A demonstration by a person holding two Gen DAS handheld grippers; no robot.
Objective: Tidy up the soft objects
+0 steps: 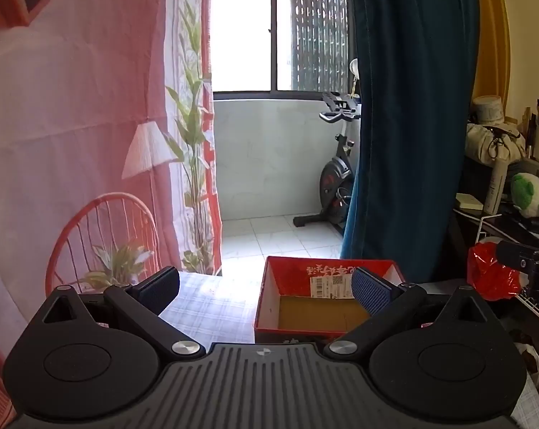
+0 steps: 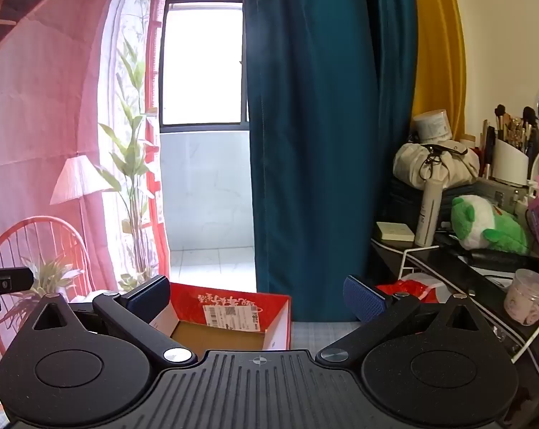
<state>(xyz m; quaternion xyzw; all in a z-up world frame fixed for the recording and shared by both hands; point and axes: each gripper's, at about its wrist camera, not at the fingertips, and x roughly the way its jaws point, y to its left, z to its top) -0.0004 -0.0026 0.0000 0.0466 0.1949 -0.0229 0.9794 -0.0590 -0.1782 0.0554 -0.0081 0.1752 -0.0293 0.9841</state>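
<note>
Both the left gripper [image 1: 265, 291] and right gripper [image 2: 256, 298] are held spread, gripping nothing. The red box [image 1: 326, 296] is partly hidden behind their fingers; the green plush [image 2: 484, 225], far right, is cut off in the left view.

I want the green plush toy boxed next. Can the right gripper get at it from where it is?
Probably yes. The right gripper is open and empty, and the green plush toy lies uncovered on the dark side table to its right. A white bottle and wire rack stand close beside it, so approach from above.
</note>
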